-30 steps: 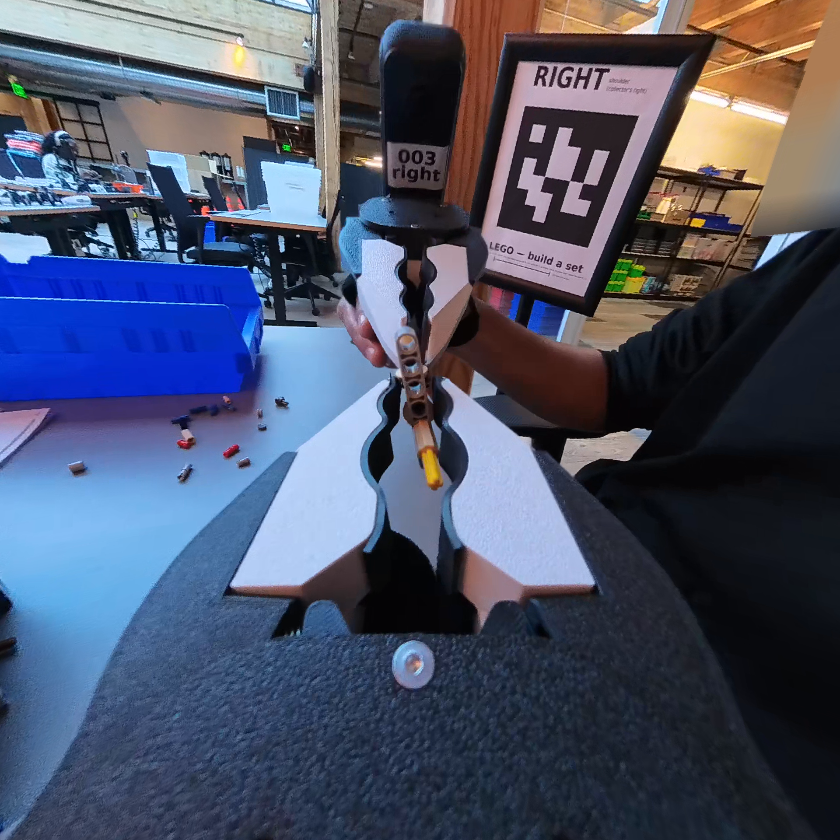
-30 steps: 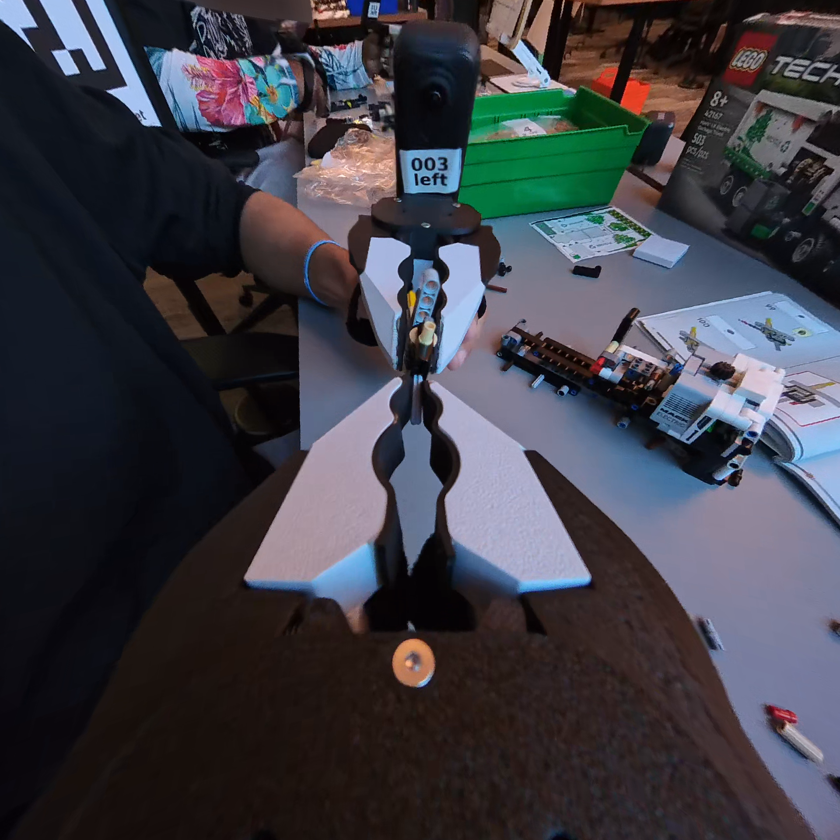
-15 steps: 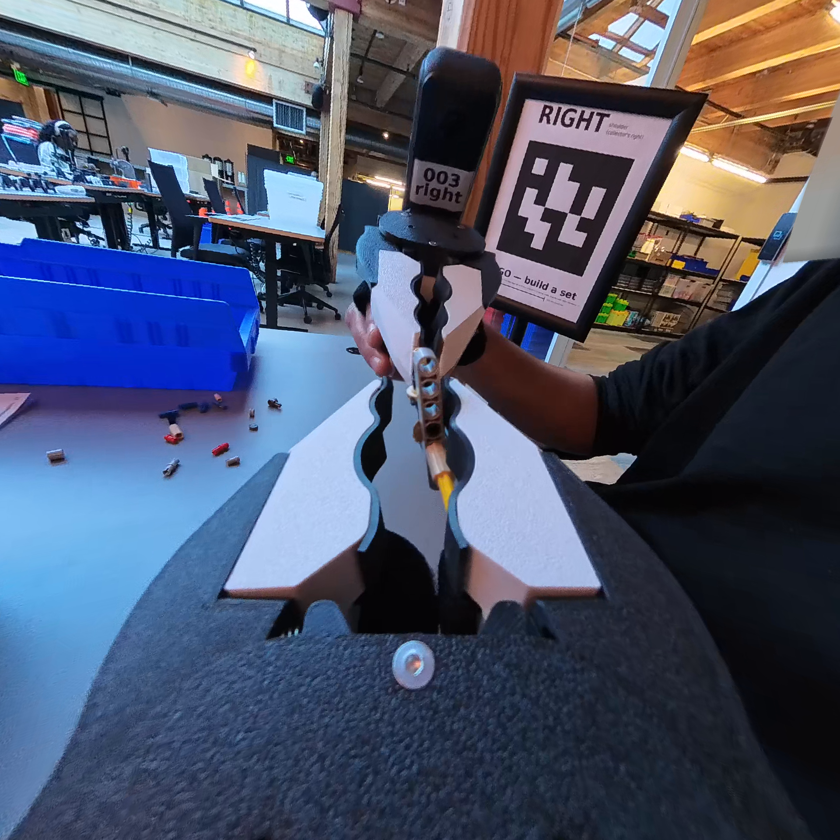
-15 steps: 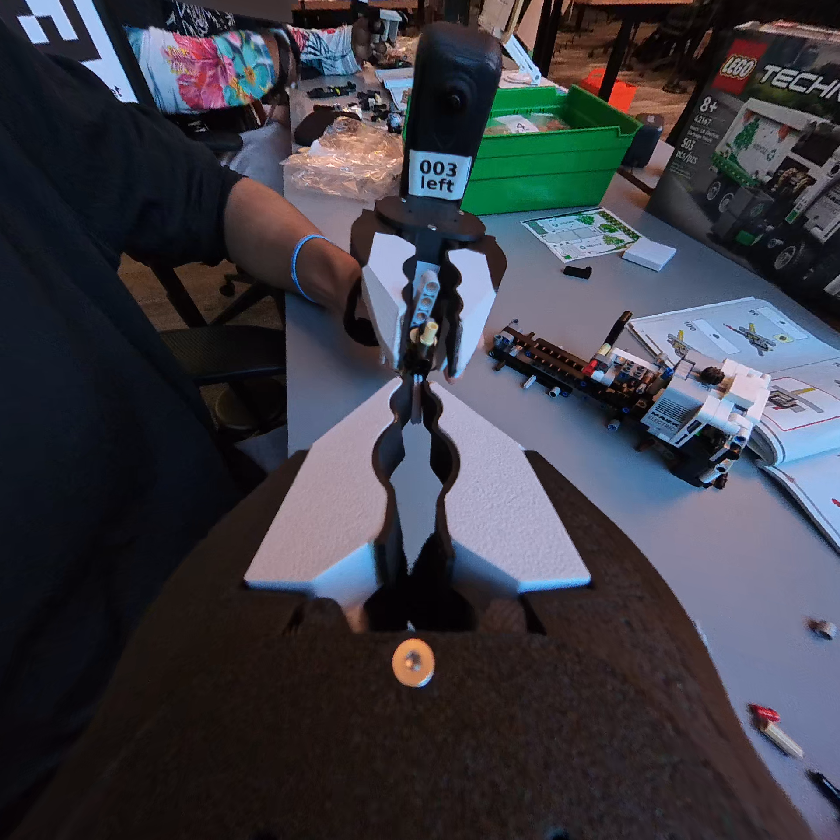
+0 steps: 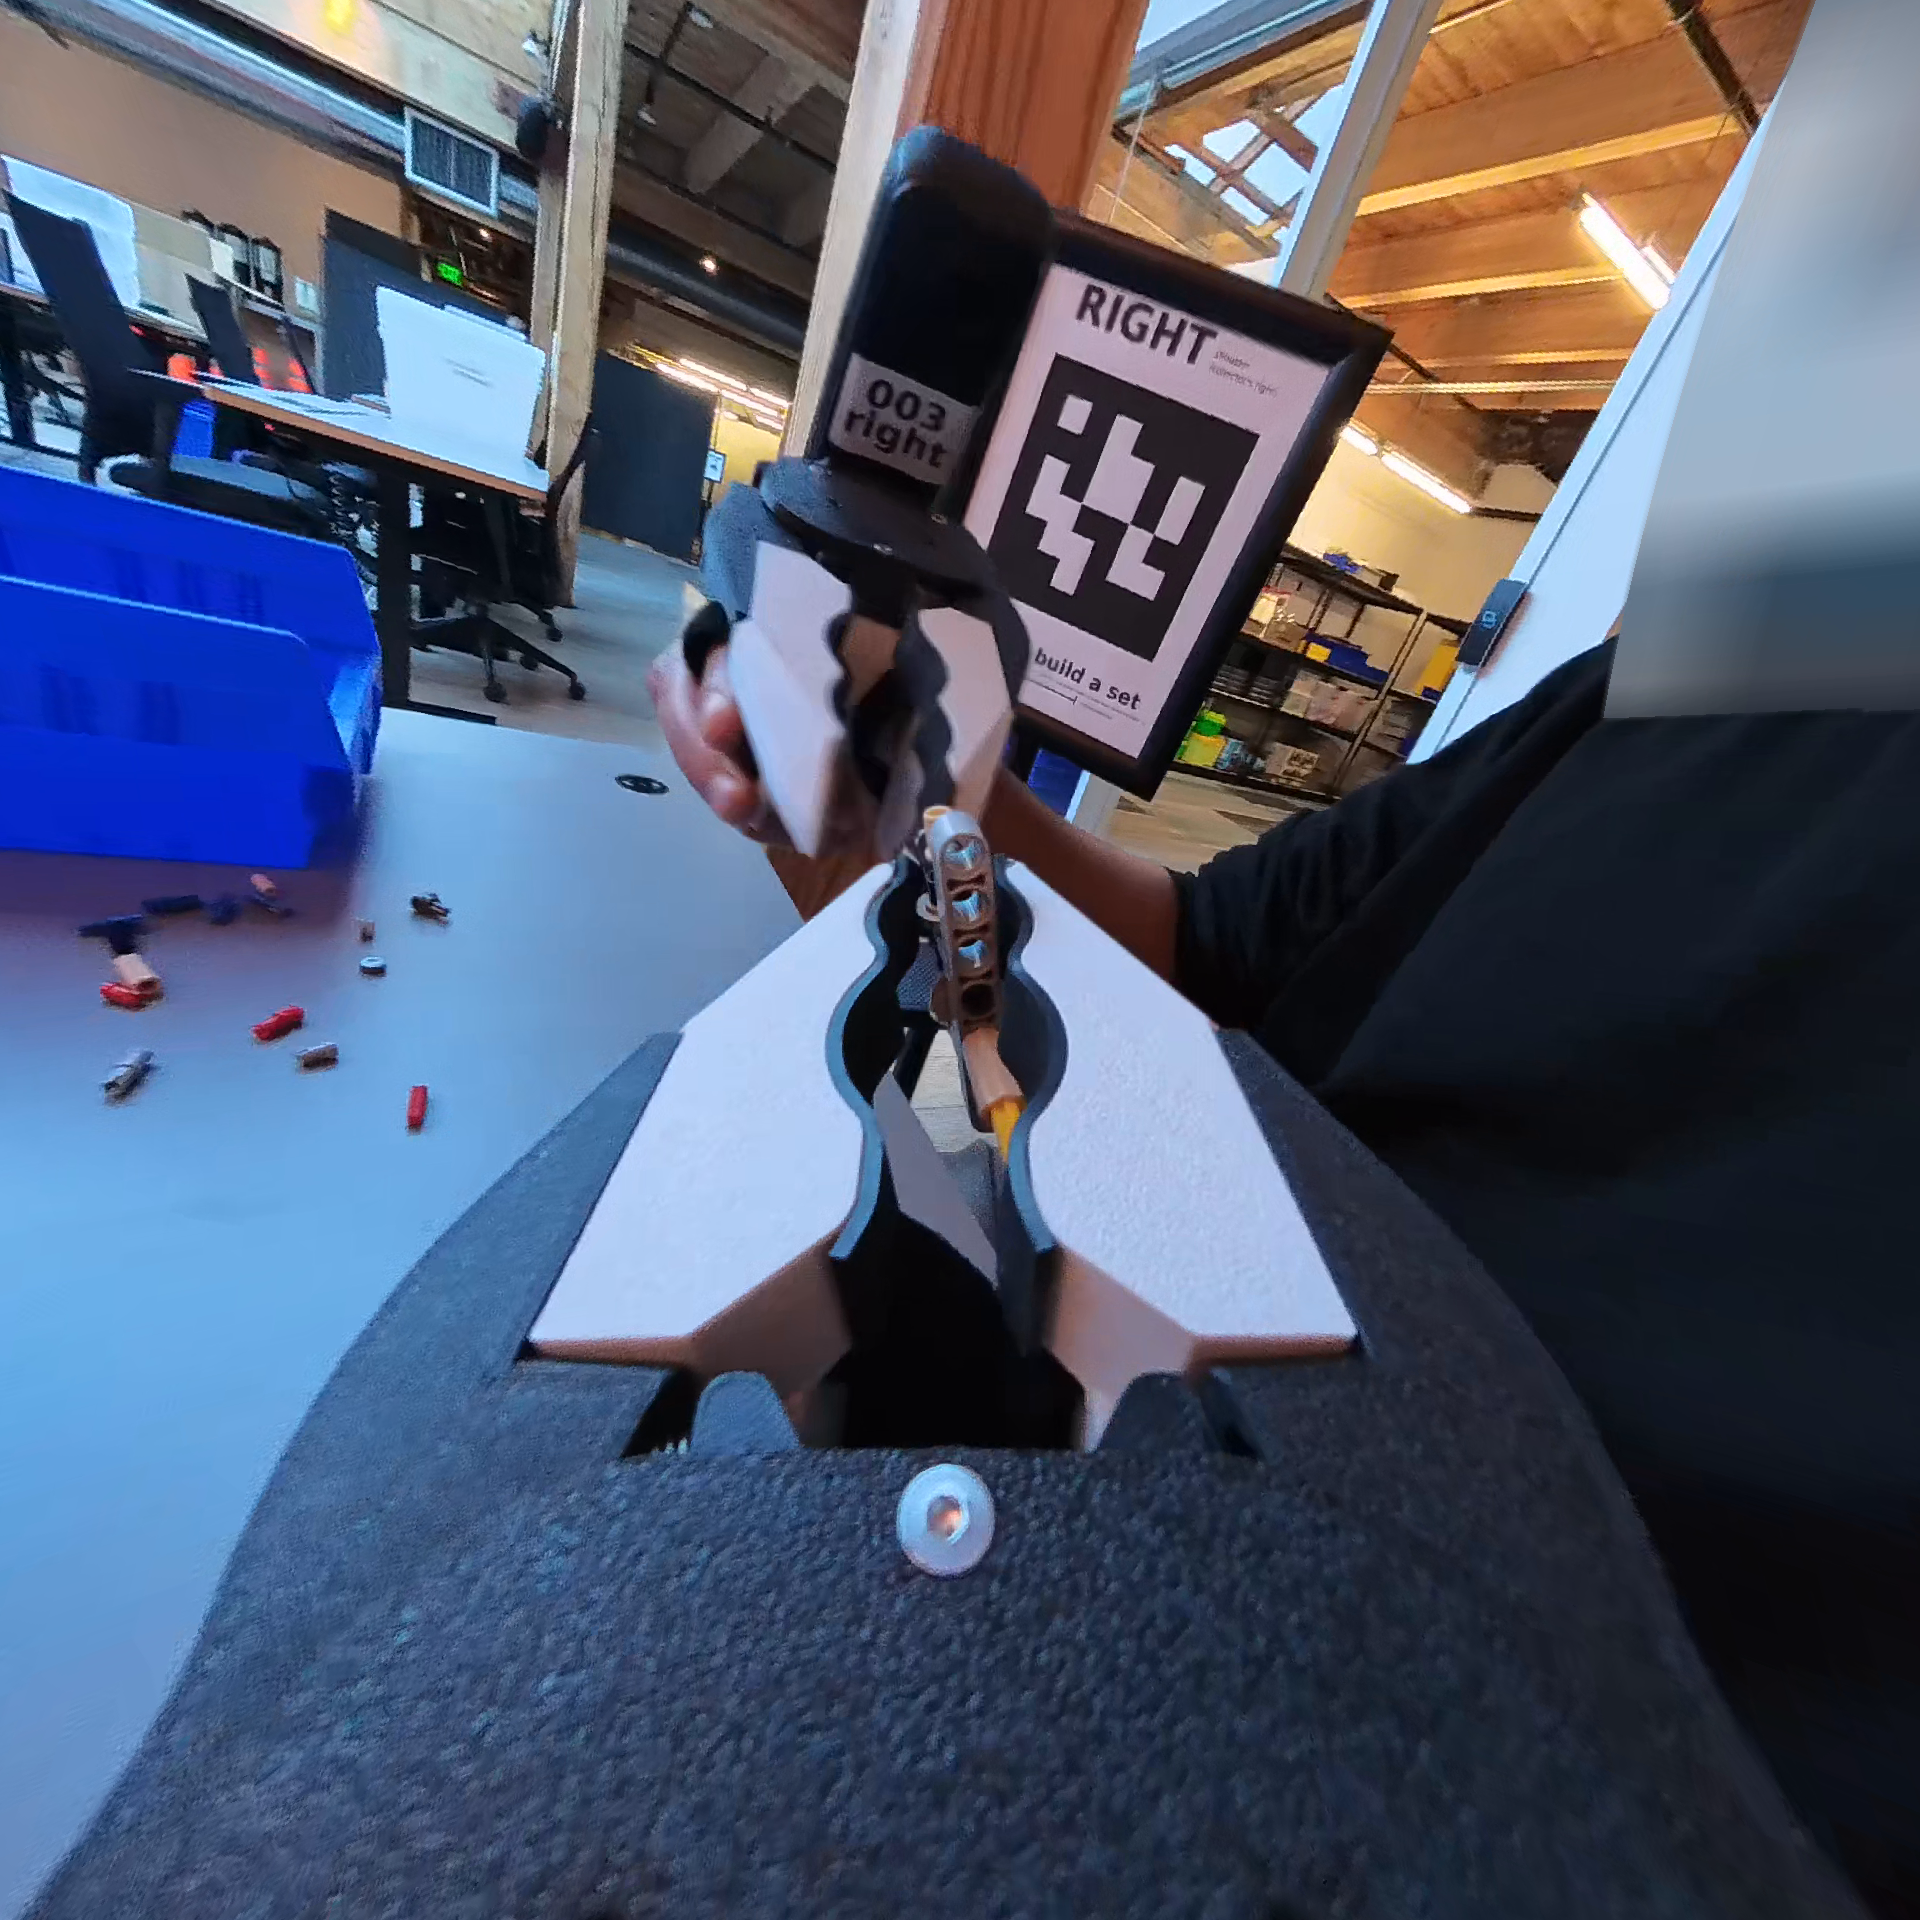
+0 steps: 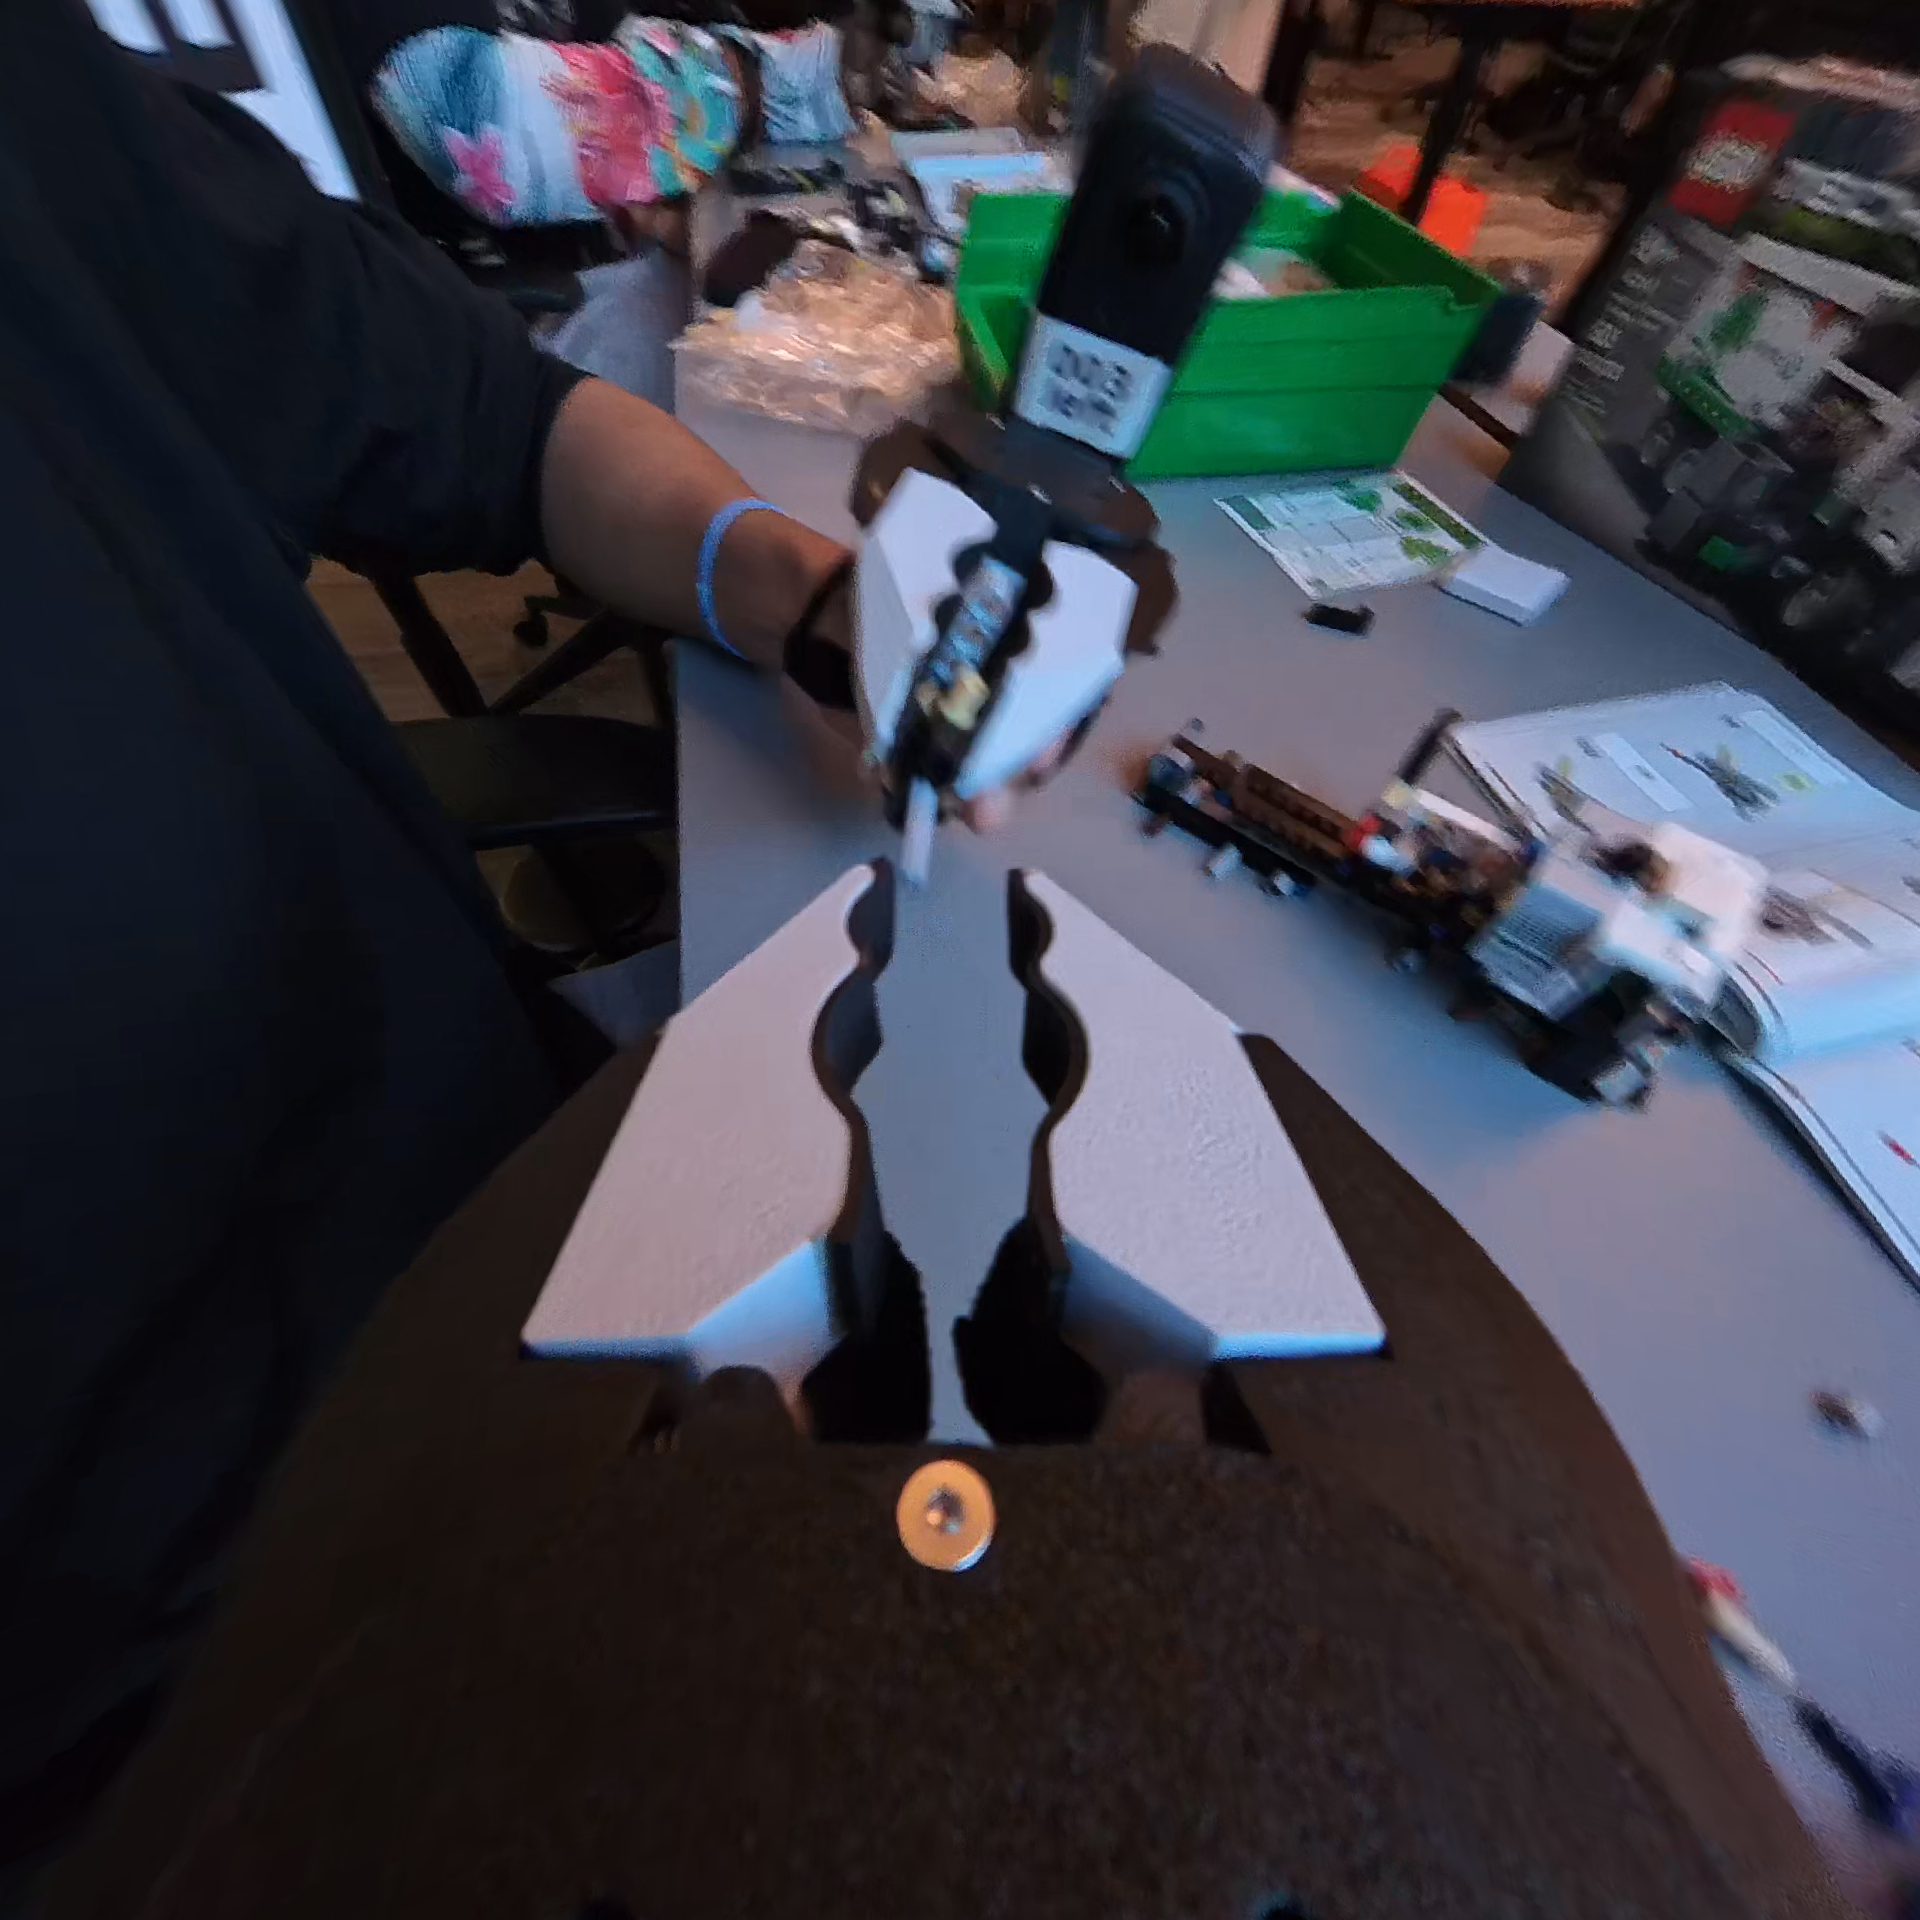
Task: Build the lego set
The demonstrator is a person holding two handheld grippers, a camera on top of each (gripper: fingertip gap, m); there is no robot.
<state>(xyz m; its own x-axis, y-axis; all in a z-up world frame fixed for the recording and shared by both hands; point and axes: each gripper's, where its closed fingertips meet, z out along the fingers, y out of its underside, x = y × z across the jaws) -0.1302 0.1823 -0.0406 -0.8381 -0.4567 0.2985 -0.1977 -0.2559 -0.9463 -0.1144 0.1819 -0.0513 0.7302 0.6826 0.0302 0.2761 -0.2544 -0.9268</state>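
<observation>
Your left gripper is clamped on the small lego beam assembly, centre frame. Your right gripper stands narrowly parted, holding nothing, tips just below that assembly. The half-built truck sits on the table, right of frame.

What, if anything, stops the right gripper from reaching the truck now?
Probably nothing, so yes: the right gripper is open and empty, and the truck sits ahead to its right across bare table. The left gripper, shut on a small part, hangs off that line.
</observation>
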